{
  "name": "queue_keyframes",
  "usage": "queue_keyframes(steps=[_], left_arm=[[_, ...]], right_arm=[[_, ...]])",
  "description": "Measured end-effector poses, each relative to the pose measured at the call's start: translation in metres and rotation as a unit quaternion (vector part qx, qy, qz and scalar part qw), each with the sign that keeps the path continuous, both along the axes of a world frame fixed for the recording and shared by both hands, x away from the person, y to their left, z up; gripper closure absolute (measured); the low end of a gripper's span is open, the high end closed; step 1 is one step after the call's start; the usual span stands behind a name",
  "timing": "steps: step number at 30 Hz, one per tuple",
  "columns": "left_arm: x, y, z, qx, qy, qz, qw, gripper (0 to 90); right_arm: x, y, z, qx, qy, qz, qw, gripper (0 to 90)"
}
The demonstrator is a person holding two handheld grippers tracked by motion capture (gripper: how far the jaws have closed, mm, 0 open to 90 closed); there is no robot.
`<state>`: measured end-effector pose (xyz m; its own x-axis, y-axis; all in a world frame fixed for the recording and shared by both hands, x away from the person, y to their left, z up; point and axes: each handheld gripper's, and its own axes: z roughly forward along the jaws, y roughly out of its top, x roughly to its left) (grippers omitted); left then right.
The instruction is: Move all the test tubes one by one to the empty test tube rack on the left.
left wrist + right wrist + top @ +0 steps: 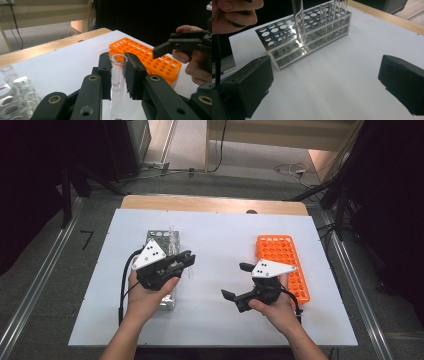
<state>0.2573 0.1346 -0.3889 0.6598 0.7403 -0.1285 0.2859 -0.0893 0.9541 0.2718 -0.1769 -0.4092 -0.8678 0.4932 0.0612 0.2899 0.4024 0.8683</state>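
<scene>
Clear glass test tube (116, 82), empty, upright, lifted off the table just right of the metal rack (161, 240), toward the table's left edge.

Wide bare white bench (215, 245) between shiny perforated metal tube rack (161, 240) at left and orange plastic hole-grid rack (282, 262) at right: clear lane. Near edge free too. Clear glass tubes (332, 15) upright in metal rack's far end block low pass there.

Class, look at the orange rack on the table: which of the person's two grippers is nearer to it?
Right. The right gripper hangs open just beside the orange rack; the left gripper, shut on a glass tube, is across the table over the metal rack.
</scene>
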Motion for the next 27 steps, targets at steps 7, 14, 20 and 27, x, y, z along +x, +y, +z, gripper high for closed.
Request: queue_keyframes(steps=[7,14,20,27], left_arm=[[0.006,0.015,0.001,-0.008,-0.004,0.025,0.9997,75.8],[0.013,0.026,-0.001,-0.010,-0.008,0.049,0.9987,75.8],[0.019,0.036,-0.003,-0.012,-0.011,0.072,0.9973,75.9],[0.027,0.040,-0.010,-0.003,-0.013,0.094,0.9955,75.9]], right_arm=[[0.002,-0.020,-0.001,0.010,-0.004,-0.013,0.9999,0.0],[0.005,-0.039,-0.004,0.011,-0.005,-0.029,0.9995,0.0],[0.006,-0.053,-0.005,0.011,-0.003,-0.046,0.9989,0.0],[0.003,-0.072,-0.009,0.008,0.000,-0.064,0.9979,0.0]])
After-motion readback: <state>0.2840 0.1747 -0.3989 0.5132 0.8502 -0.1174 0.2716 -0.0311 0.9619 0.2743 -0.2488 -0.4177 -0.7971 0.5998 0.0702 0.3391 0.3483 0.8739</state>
